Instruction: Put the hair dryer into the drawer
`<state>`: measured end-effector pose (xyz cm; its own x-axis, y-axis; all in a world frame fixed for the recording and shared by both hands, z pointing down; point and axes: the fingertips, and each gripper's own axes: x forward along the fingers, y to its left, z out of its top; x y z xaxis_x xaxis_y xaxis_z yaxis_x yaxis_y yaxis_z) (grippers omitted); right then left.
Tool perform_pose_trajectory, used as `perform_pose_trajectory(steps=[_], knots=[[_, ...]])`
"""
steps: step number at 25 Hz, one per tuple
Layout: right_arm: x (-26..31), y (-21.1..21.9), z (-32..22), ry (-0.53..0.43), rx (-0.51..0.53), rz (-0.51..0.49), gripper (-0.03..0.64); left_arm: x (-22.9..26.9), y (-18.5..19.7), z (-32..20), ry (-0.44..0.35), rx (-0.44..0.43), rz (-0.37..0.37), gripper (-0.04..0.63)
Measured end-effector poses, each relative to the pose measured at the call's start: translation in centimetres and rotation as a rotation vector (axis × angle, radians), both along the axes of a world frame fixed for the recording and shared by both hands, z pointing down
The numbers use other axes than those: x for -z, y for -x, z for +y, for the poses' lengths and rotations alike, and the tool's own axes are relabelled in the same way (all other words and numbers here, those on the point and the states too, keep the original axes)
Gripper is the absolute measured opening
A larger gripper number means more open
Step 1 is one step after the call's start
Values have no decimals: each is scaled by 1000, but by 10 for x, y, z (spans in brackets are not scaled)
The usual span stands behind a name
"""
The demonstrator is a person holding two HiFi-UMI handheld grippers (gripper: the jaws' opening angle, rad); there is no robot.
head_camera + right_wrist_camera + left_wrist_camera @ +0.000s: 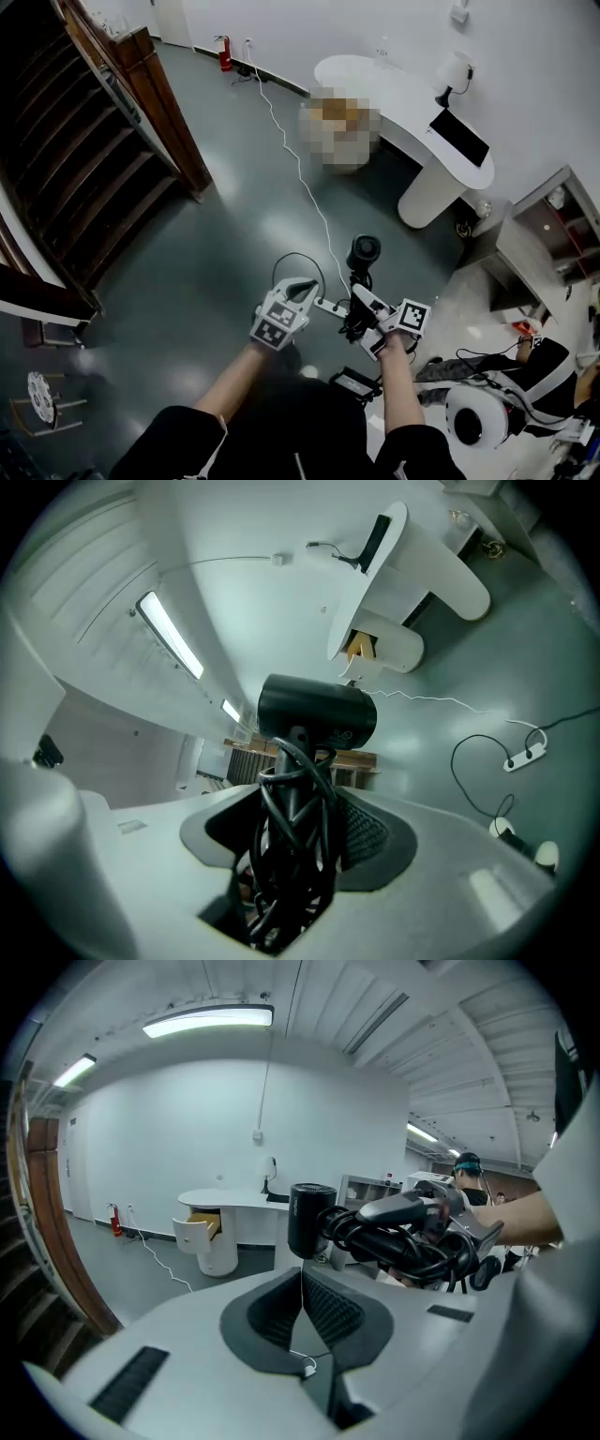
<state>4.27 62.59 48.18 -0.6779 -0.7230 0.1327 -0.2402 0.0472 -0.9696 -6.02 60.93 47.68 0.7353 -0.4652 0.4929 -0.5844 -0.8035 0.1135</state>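
Black hair dryer (317, 714) | handle was clamped in right gripper (298, 829), head pointed out ahead | left gripper (302, 1309) was closed, empty | open drawer (199, 1231) sat far ahead in white bench (234, 1200)

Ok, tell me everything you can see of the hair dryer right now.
The hair dryer is black, plastic by the look, with a short round barrel and a straight handle. Its black cord is wound in loops around the handle. The right gripper is clamped on that wrapped handle, the barrel sticking out past its tips. It hangs in the air above the dark floor, touching nothing else, well short of the open drawer.
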Motion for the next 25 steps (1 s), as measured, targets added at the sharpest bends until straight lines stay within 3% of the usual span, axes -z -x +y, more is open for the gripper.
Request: perform_pose_trajectory(steps=[14, 25], knots=[[-4, -8, -11, 26, -23, 9, 235, -3, -7, -13, -3, -19, -4, 13], [-5, 6, -58, 51, -22, 6, 235, -7, 3, -61, -2, -36, -8, 12]])
